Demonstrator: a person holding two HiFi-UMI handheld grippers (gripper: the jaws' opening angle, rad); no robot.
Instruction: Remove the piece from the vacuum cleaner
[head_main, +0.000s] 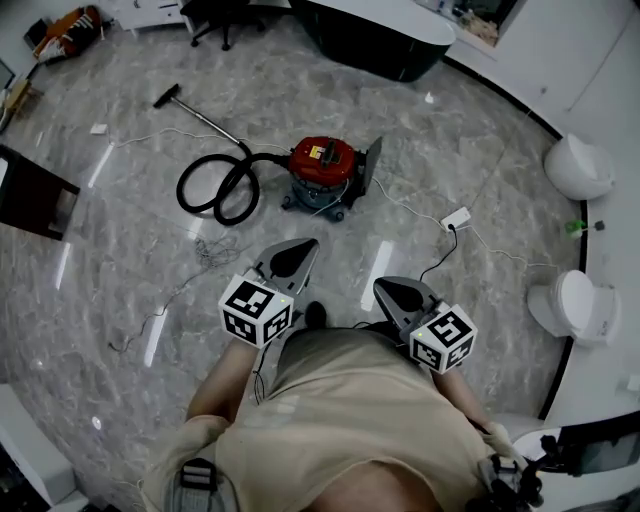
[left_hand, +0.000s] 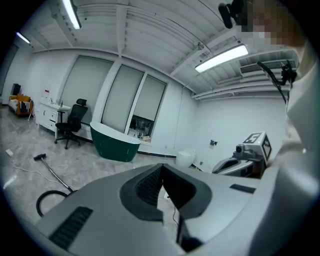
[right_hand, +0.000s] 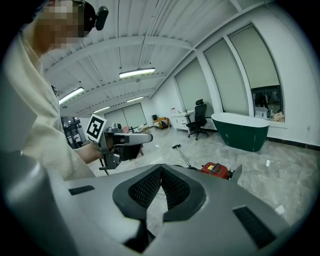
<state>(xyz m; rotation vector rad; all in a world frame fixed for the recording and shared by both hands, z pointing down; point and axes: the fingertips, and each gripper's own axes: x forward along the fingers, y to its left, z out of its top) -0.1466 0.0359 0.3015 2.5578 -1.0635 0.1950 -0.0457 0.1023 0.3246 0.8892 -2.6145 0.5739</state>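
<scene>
The red vacuum cleaner (head_main: 322, 168) stands on the grey marble floor (head_main: 120, 250), well ahead of the person (head_main: 350, 420) and apart from both grippers. Its black hose (head_main: 218, 190) is coiled in loops to its left in the head view. A metal wand (head_main: 205, 120) runs from the hose up to a floor nozzle (head_main: 166, 97). A dark flat flap (head_main: 371, 166) stands up at the machine's right side, and a white cable (head_main: 410, 208) trails across to a power strip (head_main: 455, 218). The left gripper (head_main: 292, 256) is held at waist height and aimed roughly toward the vacuum; in its own view the ribbed pads (left_hand: 150, 185) meet at the tips with nothing between them. The right gripper (head_main: 400, 295) sits beside it at about the same height. Its pads (right_hand: 175, 187) are likewise pressed together and empty (the vacuum shows small beyond them, near a dark green bathtub (right_hand: 240, 131) and an office chair (right_hand: 199, 119)). Neither gripper touches the vacuum, hose or wand. Two white toilets (head_main: 578, 165) stand along the curved wall at the right of the head view.
</scene>
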